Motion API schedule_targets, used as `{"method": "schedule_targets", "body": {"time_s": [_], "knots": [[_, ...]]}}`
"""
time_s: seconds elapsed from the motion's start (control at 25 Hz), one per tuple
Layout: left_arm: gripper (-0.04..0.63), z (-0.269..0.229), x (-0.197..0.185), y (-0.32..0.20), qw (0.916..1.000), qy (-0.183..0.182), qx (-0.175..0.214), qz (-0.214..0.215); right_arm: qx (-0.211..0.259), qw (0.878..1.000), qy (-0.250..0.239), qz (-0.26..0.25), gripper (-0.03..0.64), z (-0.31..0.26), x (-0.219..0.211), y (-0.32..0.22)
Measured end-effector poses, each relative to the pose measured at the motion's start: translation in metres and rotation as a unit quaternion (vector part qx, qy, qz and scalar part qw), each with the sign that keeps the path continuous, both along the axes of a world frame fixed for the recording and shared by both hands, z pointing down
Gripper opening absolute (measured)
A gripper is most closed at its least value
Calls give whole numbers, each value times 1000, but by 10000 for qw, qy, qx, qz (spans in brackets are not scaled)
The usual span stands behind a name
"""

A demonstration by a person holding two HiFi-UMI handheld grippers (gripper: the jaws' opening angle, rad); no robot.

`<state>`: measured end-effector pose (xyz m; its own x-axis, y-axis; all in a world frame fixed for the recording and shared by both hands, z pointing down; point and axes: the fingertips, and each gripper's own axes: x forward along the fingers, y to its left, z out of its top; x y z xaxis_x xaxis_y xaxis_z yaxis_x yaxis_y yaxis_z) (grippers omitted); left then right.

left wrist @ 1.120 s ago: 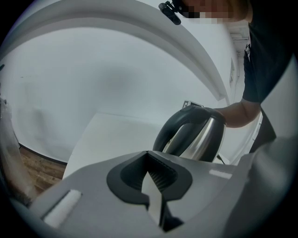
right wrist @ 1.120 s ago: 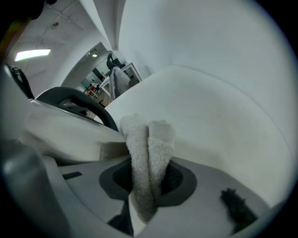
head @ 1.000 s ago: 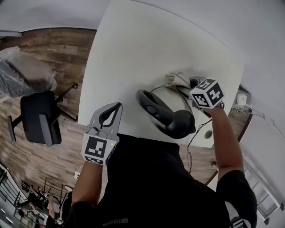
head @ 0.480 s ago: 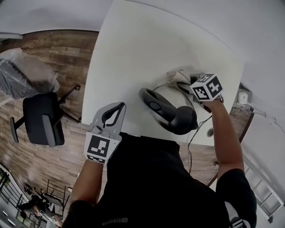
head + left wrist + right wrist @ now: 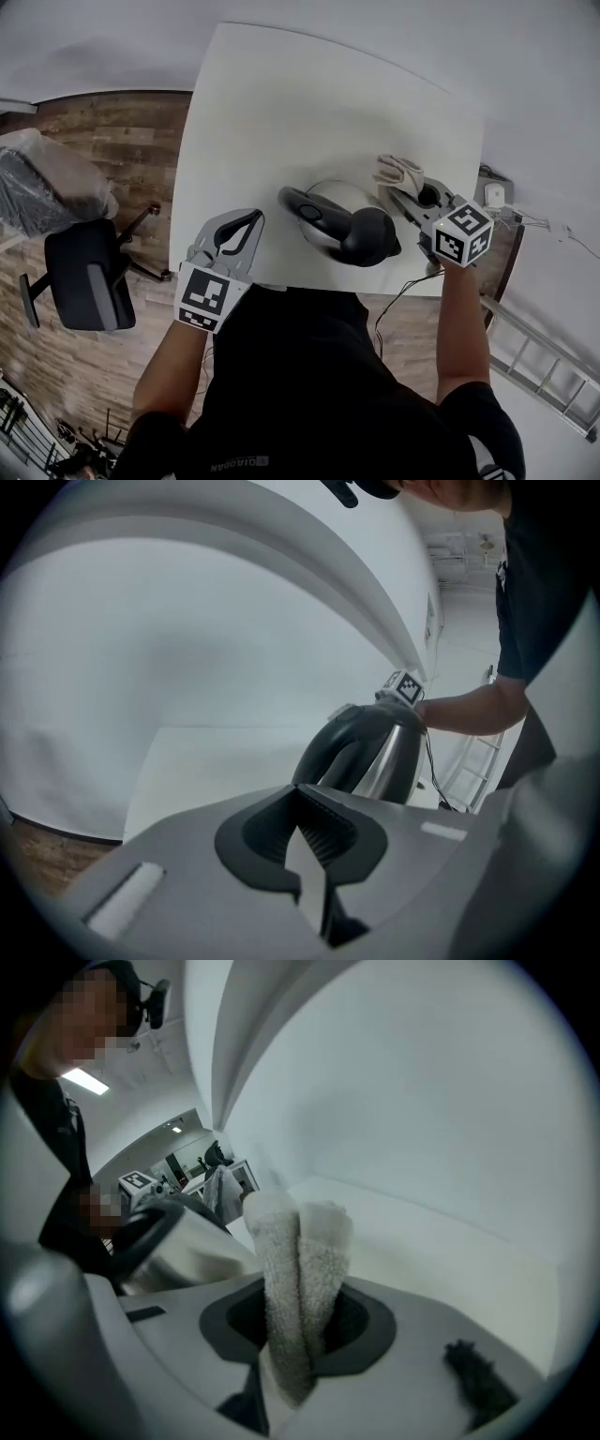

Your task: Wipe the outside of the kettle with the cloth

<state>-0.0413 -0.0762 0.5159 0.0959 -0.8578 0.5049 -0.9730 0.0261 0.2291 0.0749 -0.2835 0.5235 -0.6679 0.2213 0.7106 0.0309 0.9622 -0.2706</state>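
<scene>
We stand at the near edge of a white table [image 5: 281, 112]. The steel kettle [image 5: 328, 199] sits upright by that edge, right of its middle, with its dark handle [image 5: 361, 236] running along the near side. Our right gripper [image 5: 409, 193] is clamped on a folded pale cloth [image 5: 396, 171], just beside the kettle's right flank; we cannot tell if they touch. The kettle lies to the left of that gripper. Our left gripper [image 5: 247, 223], jaws together and empty, hovers farther off near the table's left edge.
</scene>
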Motion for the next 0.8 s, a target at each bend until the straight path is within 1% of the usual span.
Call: {"method": "schedule_targets", "body": {"time_s": [0.08, 0.16, 0.2, 0.28, 0.36, 0.48, 0.68, 0.8], "knots": [[8, -1, 4, -5, 9999, 2, 71, 112, 189, 9991, -259, -291, 97, -45, -1, 8], [7, -3, 7, -8, 9997, 21, 141, 177, 438, 9943, -354, -903, 97, -85, -8, 23], [7, -4, 9, -9, 9997, 44, 176, 192, 587, 9897, -312, -1264, 97, -100, -11, 31], [7, -6, 15, -10, 9994, 117, 248, 216, 937, 9755, -50, -1989, 97, -114, -15, 44], [8, -7, 21, -10, 9990, 179, 315, 245, 1218, 9595, 280, -2524, 97, -110, -20, 52], [7, -11, 21, -7, 9987, 162, 398, 289, 1425, 9381, 654, -3088, 97, -97, -31, 61], [7, -16, 12, -4, 9981, 268, 553, 30, 1582, 9059, 1053, -3784, 97, -82, -50, 67], [6, -12, 10, -1, 9981, 301, 540, -82, 1644, 8852, 1268, -4164, 97, -68, -61, 70]]}}
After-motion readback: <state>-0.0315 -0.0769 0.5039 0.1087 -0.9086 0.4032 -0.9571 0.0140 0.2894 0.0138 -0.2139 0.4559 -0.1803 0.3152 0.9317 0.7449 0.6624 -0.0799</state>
